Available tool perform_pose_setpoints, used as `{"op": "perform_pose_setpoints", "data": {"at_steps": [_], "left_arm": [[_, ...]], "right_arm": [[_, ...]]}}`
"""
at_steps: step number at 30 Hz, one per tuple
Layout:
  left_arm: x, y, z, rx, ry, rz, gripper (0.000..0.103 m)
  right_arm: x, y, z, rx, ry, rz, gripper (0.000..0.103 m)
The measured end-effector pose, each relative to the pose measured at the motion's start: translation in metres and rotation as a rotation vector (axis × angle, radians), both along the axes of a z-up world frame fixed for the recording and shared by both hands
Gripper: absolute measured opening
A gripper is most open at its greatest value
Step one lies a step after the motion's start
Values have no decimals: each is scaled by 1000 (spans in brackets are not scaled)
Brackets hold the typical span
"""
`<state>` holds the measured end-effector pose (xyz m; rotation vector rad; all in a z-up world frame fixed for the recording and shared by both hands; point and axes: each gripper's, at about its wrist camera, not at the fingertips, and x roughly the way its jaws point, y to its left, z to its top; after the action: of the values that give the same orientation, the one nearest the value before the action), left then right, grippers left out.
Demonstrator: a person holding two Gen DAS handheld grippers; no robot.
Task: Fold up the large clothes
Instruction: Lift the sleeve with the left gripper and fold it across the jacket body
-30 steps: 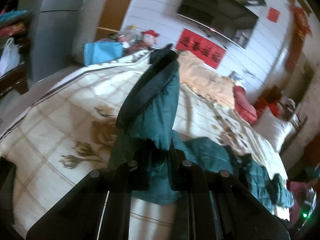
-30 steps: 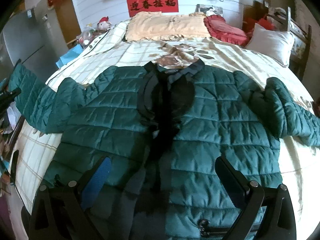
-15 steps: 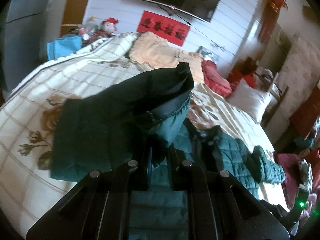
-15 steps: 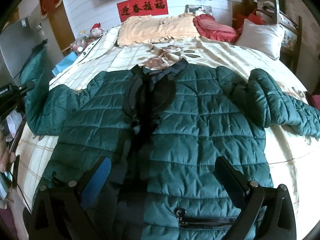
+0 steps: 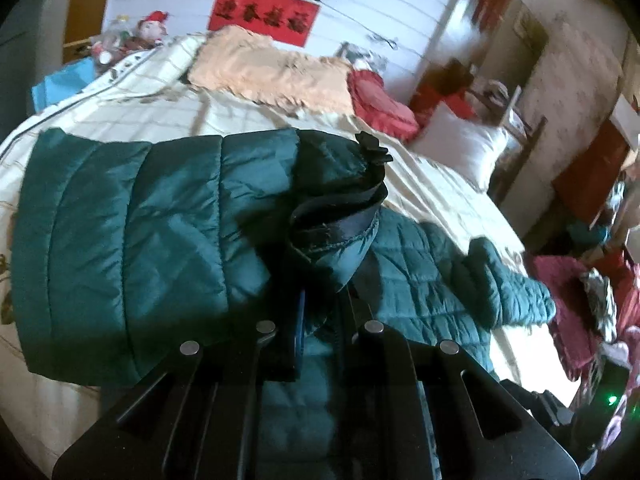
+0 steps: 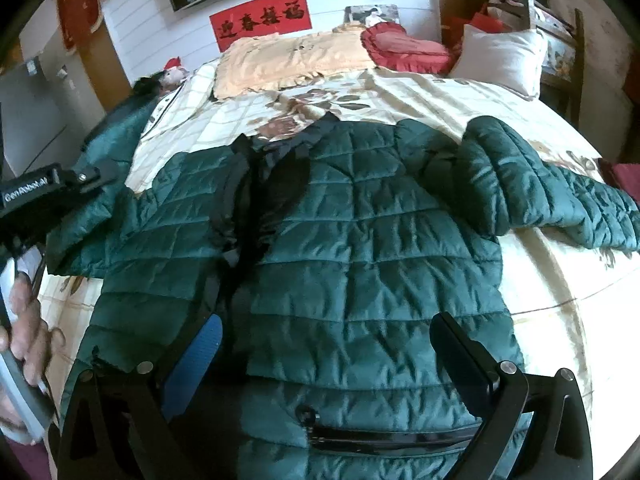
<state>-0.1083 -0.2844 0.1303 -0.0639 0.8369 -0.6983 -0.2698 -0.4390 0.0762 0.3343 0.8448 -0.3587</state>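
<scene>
A dark green quilted jacket [image 6: 360, 248] lies front up on the bed, collar toward the pillows. My left gripper [image 5: 320, 312] is shut on the cuff of its left sleeve [image 5: 128, 240] and holds the sleeve lifted over the jacket body. That gripper also shows at the left edge of the right wrist view [image 6: 92, 172]. The other sleeve [image 6: 540, 188] lies spread out to the right. My right gripper [image 6: 324, 344] is open and empty, hovering over the jacket's lower front near a zipped pocket [image 6: 392, 436].
The bed [image 6: 560, 288] has a cream floral cover. A peach pillow [image 6: 288, 56], a red pillow [image 6: 404, 48] and a white pillow [image 6: 500, 56] lie at its head. A TV and red banner [image 6: 260, 20] hang on the wall. Clutter stands right of the bed [image 5: 580, 280].
My left gripper has carried the sleeve from out at the bed's left side inward and over the jacket body. My right gripper has dipped slightly nearer the jacket and stayed open.
</scene>
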Motion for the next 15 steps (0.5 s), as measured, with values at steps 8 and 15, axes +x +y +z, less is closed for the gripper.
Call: {"op": "perform_pose_setpoints", "data": {"at_steps": [8,15], "left_arm": [[-15,-44,-28,64,19,-75,11],[-26,-69,-47,143,14,-123,11]], "right_arm": [[-10,-18,-5,21,3,-35,103],[-16,-31,-13,43,15,-53,103]]}}
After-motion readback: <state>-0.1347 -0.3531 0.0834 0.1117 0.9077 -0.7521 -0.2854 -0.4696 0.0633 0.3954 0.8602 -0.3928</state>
